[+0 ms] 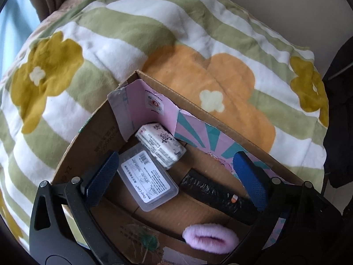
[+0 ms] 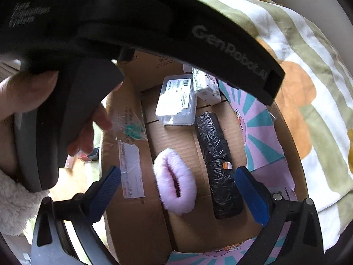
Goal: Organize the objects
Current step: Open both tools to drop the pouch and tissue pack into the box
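Note:
An open cardboard box (image 1: 94, 132) lies on a flowered blanket. Inside it are a clear plastic case with a white label (image 1: 146, 180), a white tissue pack (image 1: 160, 144), a black wrapped roll (image 1: 217, 195) and a fluffy pink scrunchie (image 1: 210, 238). My left gripper (image 1: 176, 176) is open and empty, hovering over the box above the clear case. My right gripper (image 2: 178, 190) is open and empty, just above the pink scrunchie (image 2: 175, 180), with the black roll (image 2: 217, 163) to its right. The clear case (image 2: 176, 99) and tissue pack (image 2: 206, 84) lie further in.
The green, white and orange flowered blanket (image 1: 198, 44) surrounds the box. Pink and teal flaps (image 1: 198, 130) line the box's far side. The left gripper's black body (image 2: 154, 26) and the hand holding it (image 2: 26, 92) fill the upper left of the right wrist view.

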The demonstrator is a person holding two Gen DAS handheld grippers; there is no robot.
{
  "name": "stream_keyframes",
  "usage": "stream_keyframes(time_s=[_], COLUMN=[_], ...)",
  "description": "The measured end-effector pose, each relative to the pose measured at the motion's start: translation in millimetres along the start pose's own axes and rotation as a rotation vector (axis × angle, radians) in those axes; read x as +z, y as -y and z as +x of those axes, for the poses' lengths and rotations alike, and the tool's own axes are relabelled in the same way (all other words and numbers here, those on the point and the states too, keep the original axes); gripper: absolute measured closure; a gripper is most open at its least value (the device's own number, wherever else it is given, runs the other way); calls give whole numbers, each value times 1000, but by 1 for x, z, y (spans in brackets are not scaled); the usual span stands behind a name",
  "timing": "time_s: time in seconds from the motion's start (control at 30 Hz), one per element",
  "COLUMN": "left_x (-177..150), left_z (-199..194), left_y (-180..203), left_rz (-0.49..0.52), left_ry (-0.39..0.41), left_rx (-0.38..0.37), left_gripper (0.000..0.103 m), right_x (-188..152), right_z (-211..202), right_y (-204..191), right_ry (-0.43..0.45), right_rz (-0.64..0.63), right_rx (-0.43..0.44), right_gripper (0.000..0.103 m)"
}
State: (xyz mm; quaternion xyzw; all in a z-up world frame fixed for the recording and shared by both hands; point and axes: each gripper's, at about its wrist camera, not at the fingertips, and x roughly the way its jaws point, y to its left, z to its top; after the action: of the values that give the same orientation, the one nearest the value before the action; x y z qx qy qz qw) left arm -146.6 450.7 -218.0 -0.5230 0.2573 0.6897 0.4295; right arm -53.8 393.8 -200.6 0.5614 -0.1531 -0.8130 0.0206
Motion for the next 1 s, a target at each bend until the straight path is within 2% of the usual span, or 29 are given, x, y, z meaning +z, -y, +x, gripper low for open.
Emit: stream_keyframes(time_s=[0.27, 0.47, 0.63, 0.73, 0.87, 1.0], left_x=[-6, -12, -23, -33, -50, -74], left_z=[-23, -65, -106, -133, -171, -216], left_y=[0, 9, 19, 22, 22, 15], left_rz=[-1, 0, -2, -31, -86, -172], left_ry=[12, 67, 116, 143, 185, 241], left_rx=[14, 38, 68, 73, 86, 104], left_gripper=[0, 0, 0, 0, 0, 0], right_x=[1, -5, -5, -4, -10, -17], right_z=[-21, -53, -80, -96, -109, -128], right_y=[2, -5, -15, -24, -58, -78], right_ry=[42, 103, 126, 140, 147, 135], right_rz=[-8, -46, -33, -60, -111, -170], right_rx=[-3, -28, 6, 4, 1, 16], right_gripper=[0, 0, 0, 0, 0, 0])
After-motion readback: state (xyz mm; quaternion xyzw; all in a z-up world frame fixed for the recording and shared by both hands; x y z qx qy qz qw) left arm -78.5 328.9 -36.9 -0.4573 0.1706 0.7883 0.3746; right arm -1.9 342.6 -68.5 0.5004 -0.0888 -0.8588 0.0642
